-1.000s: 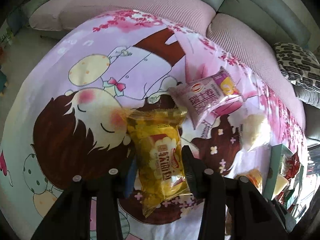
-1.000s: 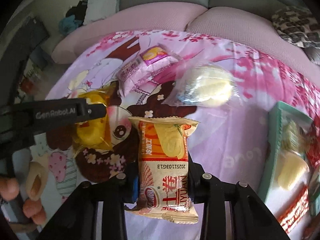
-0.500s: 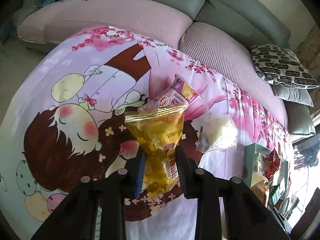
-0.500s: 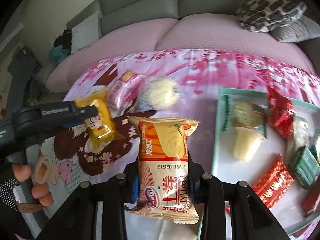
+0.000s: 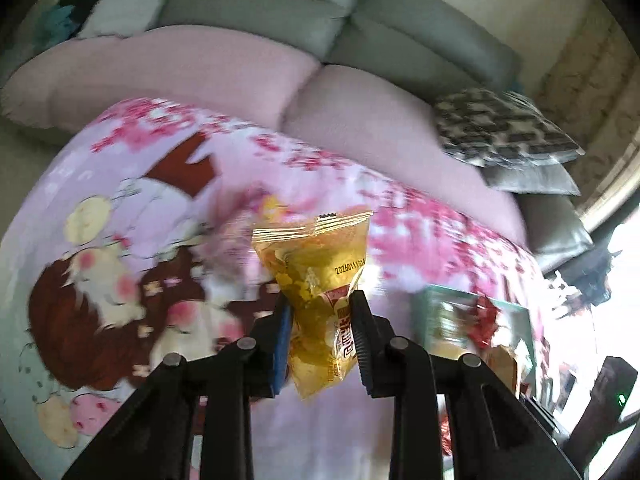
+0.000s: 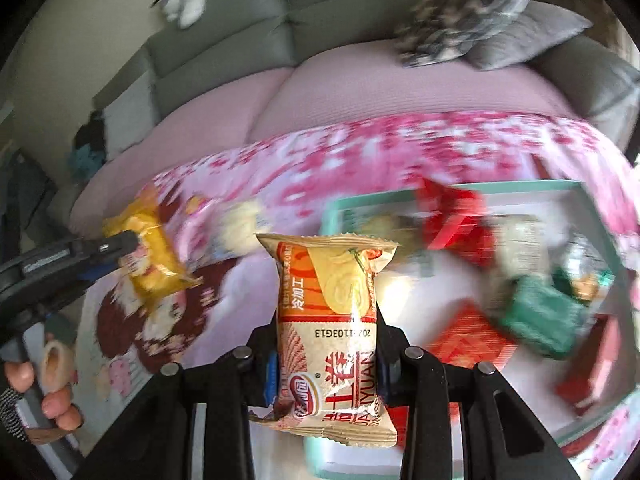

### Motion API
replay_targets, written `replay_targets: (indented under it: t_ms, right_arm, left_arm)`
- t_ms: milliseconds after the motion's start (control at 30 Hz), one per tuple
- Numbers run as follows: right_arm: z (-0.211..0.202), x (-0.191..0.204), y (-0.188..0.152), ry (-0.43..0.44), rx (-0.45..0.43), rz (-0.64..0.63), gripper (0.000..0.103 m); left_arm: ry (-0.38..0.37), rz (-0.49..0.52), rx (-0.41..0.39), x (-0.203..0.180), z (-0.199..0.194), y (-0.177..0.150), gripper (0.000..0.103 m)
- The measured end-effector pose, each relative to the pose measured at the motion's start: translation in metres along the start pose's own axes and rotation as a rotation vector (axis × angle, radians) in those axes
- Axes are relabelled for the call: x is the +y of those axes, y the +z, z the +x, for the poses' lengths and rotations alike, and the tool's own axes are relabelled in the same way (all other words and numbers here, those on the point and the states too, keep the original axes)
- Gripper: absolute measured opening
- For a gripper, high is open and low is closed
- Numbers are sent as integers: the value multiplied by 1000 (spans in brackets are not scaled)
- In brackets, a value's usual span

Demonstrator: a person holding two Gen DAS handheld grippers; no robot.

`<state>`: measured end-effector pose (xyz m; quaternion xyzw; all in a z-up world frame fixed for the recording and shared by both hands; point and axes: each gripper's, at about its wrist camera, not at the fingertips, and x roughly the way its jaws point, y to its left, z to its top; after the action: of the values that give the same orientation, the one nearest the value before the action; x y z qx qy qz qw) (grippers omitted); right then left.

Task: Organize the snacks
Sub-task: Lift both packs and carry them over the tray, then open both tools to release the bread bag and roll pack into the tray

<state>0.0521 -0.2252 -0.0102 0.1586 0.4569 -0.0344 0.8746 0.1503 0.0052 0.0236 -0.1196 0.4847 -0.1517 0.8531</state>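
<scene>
My left gripper [image 5: 320, 312] is shut on a yellow snack packet [image 5: 316, 280] and holds it in the air above the cartoon-print cloth [image 5: 120, 240]; that packet also shows in the right wrist view [image 6: 154, 258]. My right gripper [image 6: 326, 340] is shut on an orange-and-cream snack packet [image 6: 328, 320], held upright over the near left edge of the teal tray [image 6: 332, 208]. The tray holds several wrapped snacks, among them a red packet [image 6: 452, 220] and a green one [image 6: 536, 316]. The tray shows at the right in the left wrist view [image 5: 432, 292].
A pink-cushioned grey sofa [image 5: 248, 60] runs behind the cloth, with patterned pillows [image 5: 496, 132] at the right. A pale snack [image 6: 240, 224] lies blurred on the cloth left of the tray. The person's hand [image 6: 48, 392] holds the left gripper.
Both grippers have lifted and swung right with their packets. The right one is now over the tray's edge; the left one has risen off the cloth toward the tray.
</scene>
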Motion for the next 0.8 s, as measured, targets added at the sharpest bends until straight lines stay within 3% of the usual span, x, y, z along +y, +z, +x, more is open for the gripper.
replay_targets:
  t_ms: [267,633,733,767,800]
  right_arm:
    - [-20,-75,0,-181,-22,157,38]
    - [-19,-110,-1,-203,1,247,41]
    - [-20,-114,-1,-185,-1,265,63]
    - [-20,-114,-2,-186,-3,266,63]
    - [-20,-114,-2,-189,1,268,65]
  left_arm:
    - [-191,165,97,-82,21,-20,30]
    - [-252,324,288,-158,68,-62,30]
    - [-243,330,304,-164,71,-66,51]
    - [-239,336,301,-165,70,-66,60]
    - [-234,340,297,-164,68,-65,61]
